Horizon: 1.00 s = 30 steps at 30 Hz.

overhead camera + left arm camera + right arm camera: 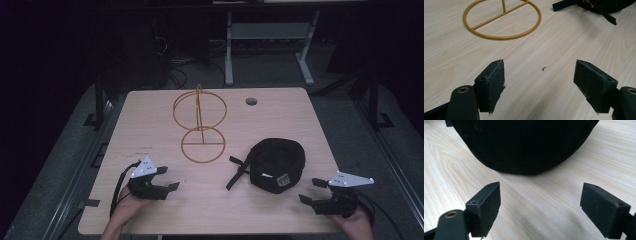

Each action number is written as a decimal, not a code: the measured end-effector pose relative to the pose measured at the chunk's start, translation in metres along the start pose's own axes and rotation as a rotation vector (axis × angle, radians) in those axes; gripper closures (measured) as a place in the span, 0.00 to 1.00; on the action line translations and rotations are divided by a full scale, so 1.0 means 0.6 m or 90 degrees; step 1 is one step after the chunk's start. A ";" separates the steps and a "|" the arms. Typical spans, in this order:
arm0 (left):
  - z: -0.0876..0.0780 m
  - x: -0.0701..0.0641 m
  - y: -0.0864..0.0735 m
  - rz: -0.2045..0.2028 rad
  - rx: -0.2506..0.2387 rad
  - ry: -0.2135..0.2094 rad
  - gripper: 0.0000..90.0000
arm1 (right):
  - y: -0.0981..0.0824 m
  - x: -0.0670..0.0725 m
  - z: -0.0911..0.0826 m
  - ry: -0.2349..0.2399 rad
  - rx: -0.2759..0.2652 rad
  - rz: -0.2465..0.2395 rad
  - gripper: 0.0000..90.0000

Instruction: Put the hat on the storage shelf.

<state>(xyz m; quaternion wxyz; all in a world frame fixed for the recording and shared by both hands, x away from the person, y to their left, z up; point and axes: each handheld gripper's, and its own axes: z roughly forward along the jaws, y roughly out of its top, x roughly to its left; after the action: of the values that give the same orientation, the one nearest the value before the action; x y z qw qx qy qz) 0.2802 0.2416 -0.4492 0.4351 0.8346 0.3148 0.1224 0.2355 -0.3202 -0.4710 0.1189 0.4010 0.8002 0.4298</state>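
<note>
Right gripper (314, 190), jaws spread and empty, faces a black cap (278, 164): rounded fabric crown with label, strap (238, 172) trailing toward the open-jawed left gripper (168, 178).

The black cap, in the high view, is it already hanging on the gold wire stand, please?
No, the black cap lies flat on the table, apart from the gold wire stand.

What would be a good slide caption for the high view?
Two open hand-held tools, left tool and right tool, rest on a wooden table beside a black cap and a gold wire stand.
</note>
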 end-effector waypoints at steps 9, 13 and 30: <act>0.005 -0.004 0.000 0.007 0.007 -0.011 0.27 | 0.005 0.010 0.008 0.010 -0.010 0.001 0.18; 0.010 -0.012 0.005 0.013 0.013 -0.025 0.27 | 0.009 0.014 0.008 0.011 -0.013 -0.002 0.18; 0.033 -0.038 0.030 0.029 0.044 -0.048 0.24 | 0.007 0.013 0.006 0.013 -0.018 -0.002 0.18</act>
<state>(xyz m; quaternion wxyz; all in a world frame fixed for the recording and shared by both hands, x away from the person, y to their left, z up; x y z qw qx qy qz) 0.2798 0.2066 -0.4451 0.4145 0.8601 0.2834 0.0896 0.2348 -0.3112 -0.4685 0.1168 0.3938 0.7959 0.4448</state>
